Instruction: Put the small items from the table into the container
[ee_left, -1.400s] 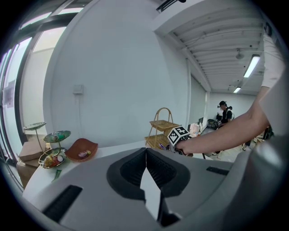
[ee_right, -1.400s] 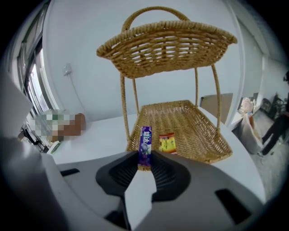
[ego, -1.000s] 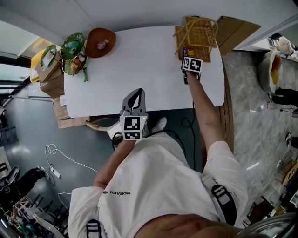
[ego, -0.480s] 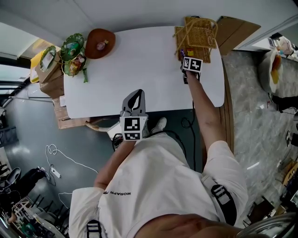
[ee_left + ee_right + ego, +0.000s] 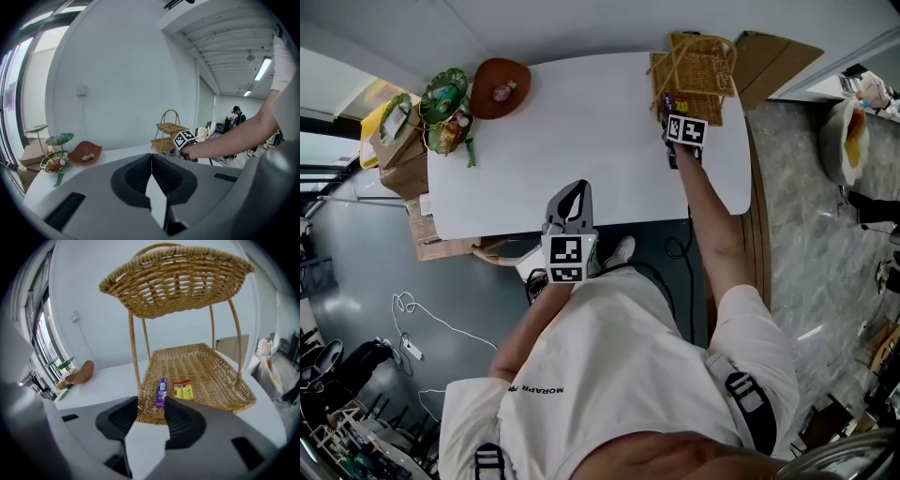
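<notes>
Change: both hands sit where they were a second ago; only the right tool [image 5: 151, 405] differs, its jaws now spreading.
Right tool: released, jaws opening, nothing pressed between the pads; it points down at the lower tier of the wicker basket [image 5: 225, 380].
Purple bar [image 5: 161, 392]: lies flat on the lower tier, just past the jaw tips at 12 o'clock, with a yellow packet [image 5: 183, 391] at its 3 o'clock.
Left tool [image 5: 151, 157]: clenched and empty, idle over the table's near edge.
Table [image 5: 600, 141]: wicker basket at its 1 o'clock corner; brown bowl [image 5: 502, 86] with small items at 11 o'clock.
Step in hand: letting go of the purple bar, by the look of it.
Doing it well: let the jaws spread fully before backing out toward 6 o'clock, so no pad drags the bar over the low rim; stay clear of the basket's upright at 11 o'clock.
</notes>
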The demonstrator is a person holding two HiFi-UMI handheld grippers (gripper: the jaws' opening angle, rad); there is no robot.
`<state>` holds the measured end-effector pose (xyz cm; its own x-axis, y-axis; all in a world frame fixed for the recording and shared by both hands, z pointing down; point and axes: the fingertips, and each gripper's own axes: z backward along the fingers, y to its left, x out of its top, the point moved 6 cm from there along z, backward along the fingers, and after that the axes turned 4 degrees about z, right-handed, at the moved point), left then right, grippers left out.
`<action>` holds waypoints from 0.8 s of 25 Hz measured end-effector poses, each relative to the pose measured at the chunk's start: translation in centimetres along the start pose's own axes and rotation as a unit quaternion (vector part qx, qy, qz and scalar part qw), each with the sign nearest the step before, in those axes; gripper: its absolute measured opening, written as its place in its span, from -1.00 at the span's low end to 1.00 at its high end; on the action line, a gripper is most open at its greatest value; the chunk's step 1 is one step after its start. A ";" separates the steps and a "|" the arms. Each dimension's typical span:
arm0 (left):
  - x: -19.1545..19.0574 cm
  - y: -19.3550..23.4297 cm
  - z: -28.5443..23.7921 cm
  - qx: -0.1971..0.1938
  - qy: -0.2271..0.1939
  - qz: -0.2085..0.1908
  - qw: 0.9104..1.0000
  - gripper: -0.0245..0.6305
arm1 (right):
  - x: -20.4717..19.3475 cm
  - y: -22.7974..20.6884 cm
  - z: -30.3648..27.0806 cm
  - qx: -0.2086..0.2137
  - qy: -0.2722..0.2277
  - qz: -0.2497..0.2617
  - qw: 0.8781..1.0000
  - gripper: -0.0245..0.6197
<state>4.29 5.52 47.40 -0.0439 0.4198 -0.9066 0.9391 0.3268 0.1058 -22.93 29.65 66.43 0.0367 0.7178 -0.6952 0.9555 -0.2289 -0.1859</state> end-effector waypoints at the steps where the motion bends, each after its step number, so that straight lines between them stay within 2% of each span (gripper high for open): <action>1: 0.0 -0.1 0.0 0.000 0.000 0.000 1.000 -0.91 | 0.0 0.1 0.2 0.001 -0.003 0.003 1.000 -0.39; 10: 0.3 -0.6 0.2 -0.007 -0.006 -0.001 1.000 -0.91 | 0.0 1.0 1.8 -0.002 -0.022 0.008 1.000 -0.40; 20: 0.6 -0.2 0.7 -0.017 -0.016 -0.001 1.000 -0.91 | 0.0 2.3 3.9 -0.022 -0.044 0.031 0.998 -0.75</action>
<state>4.26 5.13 46.58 -0.0347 0.3914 -0.9196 0.9272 0.3560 0.1165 -21.85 26.53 63.28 0.0719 0.6427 -0.7628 0.9642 -0.2405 -0.1119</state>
